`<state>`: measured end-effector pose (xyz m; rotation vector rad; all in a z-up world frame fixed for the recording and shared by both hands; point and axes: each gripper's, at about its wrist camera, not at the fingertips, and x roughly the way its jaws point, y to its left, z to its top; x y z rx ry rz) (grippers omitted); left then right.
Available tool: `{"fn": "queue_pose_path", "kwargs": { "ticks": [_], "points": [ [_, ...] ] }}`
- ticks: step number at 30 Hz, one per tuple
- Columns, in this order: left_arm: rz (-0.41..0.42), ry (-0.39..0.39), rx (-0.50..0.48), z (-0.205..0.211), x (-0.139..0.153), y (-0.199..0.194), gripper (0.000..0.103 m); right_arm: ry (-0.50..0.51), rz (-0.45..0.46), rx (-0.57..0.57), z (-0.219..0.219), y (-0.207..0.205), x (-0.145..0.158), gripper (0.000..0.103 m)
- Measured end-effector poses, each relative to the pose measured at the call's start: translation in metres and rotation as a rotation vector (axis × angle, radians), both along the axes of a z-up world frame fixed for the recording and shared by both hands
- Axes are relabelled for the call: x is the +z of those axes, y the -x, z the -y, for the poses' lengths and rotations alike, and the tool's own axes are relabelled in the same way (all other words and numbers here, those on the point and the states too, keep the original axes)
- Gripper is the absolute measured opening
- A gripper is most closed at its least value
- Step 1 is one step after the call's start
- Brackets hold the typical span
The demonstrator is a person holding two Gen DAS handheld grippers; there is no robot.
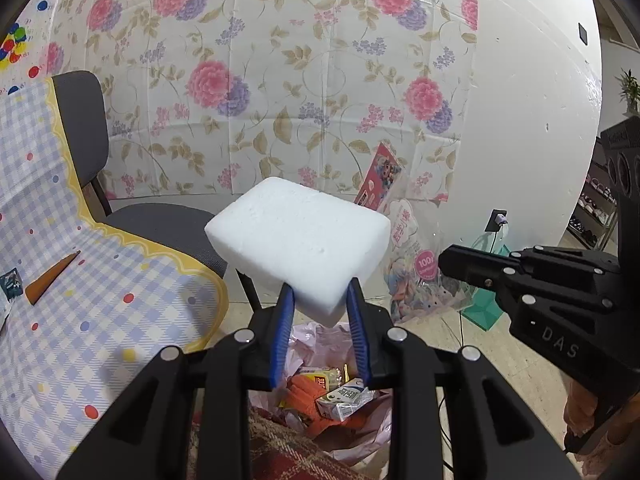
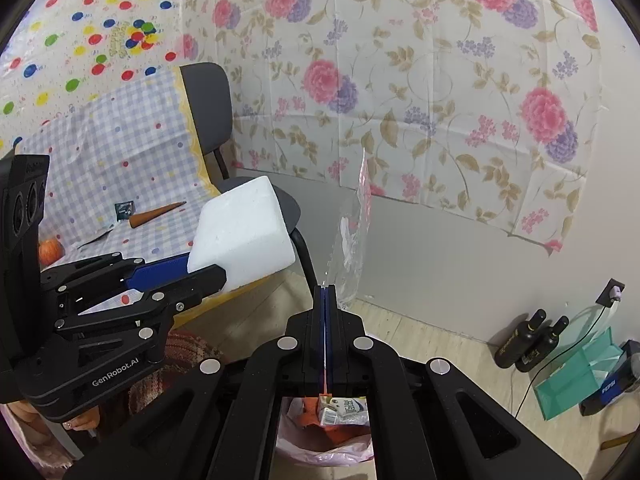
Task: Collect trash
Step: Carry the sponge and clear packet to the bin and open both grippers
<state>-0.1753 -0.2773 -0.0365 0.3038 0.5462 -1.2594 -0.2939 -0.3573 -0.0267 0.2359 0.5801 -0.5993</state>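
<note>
- Trash is in both grippers: a white foam block (image 1: 298, 246) on the left, a clear wrapper (image 2: 352, 236) on the right.
- Left gripper (image 1: 320, 304) is clamped on the block's near lower edge, blue pads (image 1: 283, 328) pressing from either side; the block juts forward and up, tilted, in the air.
- Below that gripper sits the bin (image 1: 360, 436), lined with a pink bag, already holding a small carton (image 1: 344, 398) and something orange.
- Right gripper (image 2: 325, 294) is squeezed tight, pads flat together, pinching the wrapper's lower end; the film stands up from the fingertips, limp and see-through.
- From the right wrist camera, the bin (image 2: 324, 436) shows between the gripper's arms, directly beneath.
- From the left wrist camera, the right gripper (image 1: 444, 260) reaches in from the right edge, with the printed wrapper hanging in front of the wall beyond it.
- Off to the left, a table with a checked cloth (image 1: 80, 280) carries a carrot (image 1: 50, 280) and a small dark packet (image 1: 10, 284), well apart from both grippers.
- A grey chair (image 1: 160, 224) stands behind the block, against the floral wall sheet (image 1: 320, 80).
- By the wall on the right: two dark bottles (image 2: 532, 338) and a teal bag (image 2: 576, 376) on the floor.
</note>
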Motion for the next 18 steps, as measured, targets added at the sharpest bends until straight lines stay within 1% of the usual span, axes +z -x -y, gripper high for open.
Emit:
{"fn": "queue_pose_path", "kwargs": {
  "ticks": [9,10,15,18],
  "points": [
    [-0.027,-0.036,0.007,0.012,-0.008,-0.006,0.027,-0.043,-0.021,-0.001,0.012,-0.004,-0.015,0.003],
    [-0.027,-0.041,0.011,0.014,-0.009,-0.007,0.027,-0.045,-0.023,0.001,0.014,-0.004,-0.016,0.005],
    [-0.021,-0.062,0.029,0.020,-0.012,-0.011,0.029,-0.056,-0.035,-0.002,0.019,-0.007,-0.022,0.005],
    [-0.023,-0.079,0.041,0.023,-0.016,-0.015,0.031,-0.067,-0.039,-0.011,0.023,-0.007,-0.026,0.005]
  ]
}}
